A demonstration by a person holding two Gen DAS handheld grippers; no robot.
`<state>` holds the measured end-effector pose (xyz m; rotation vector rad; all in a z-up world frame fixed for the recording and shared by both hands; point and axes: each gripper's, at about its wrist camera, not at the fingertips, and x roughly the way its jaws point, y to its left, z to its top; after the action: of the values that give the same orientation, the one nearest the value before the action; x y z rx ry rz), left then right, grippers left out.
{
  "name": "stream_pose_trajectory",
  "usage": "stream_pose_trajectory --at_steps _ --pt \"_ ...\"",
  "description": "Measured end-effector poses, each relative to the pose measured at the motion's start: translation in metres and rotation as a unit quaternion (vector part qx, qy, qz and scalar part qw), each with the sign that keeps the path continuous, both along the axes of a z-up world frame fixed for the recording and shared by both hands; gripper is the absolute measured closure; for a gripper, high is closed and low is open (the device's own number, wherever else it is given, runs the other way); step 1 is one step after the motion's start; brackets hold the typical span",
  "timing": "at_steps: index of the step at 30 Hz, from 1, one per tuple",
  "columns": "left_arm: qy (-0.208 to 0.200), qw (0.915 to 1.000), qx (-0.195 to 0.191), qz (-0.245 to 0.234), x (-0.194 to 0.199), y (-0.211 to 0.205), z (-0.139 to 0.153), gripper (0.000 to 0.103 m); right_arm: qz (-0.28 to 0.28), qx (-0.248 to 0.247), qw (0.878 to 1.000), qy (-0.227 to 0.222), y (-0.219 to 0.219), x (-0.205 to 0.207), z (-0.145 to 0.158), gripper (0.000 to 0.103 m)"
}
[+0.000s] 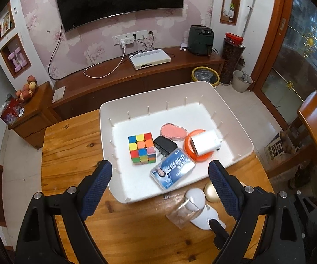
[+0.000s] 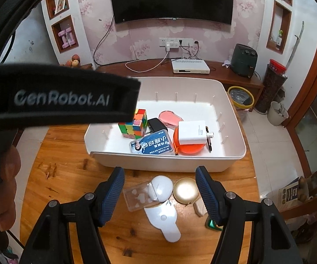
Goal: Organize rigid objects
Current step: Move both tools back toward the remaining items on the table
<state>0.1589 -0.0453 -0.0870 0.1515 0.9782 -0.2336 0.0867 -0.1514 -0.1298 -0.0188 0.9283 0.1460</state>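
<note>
Jaws of the left gripper (image 1: 160,183) stand wide apart with nothing between the pads, hovering over the near rim of the white bin (image 1: 235,110). The right gripper (image 2: 159,190) is also parted, less widely, and empty; it hangs above the wooden table (image 2: 70,176) without touching anything.

Nearest on the table lies a white fan-shaped gadget (image 2: 163,217), with a clear plastic box (image 2: 138,195) resting against its round head. Just beside that head sits a round gold case (image 2: 185,190), and a small beige block (image 2: 199,208) lies near the right pad.

Farther on, inside the bin, a blue-labelled packet (image 2: 152,145) leans by the near wall, touching a colour cube (image 2: 134,124) and a black adapter (image 2: 156,125). A white charger (image 2: 192,133) rests on an orange disc (image 2: 189,147), with a pink case (image 2: 169,117) behind.
</note>
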Motion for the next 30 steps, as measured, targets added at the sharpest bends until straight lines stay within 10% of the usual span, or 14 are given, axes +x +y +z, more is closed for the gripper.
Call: stream_pose_trajectory --at_steps 30 --pt "0.035 0.9985 0.035 -0.023 -0.062 -0.004 -0.038 0.012 -0.076 -0.012 0.996 0.041 -0.046 -0.079 -0.053 0.035"
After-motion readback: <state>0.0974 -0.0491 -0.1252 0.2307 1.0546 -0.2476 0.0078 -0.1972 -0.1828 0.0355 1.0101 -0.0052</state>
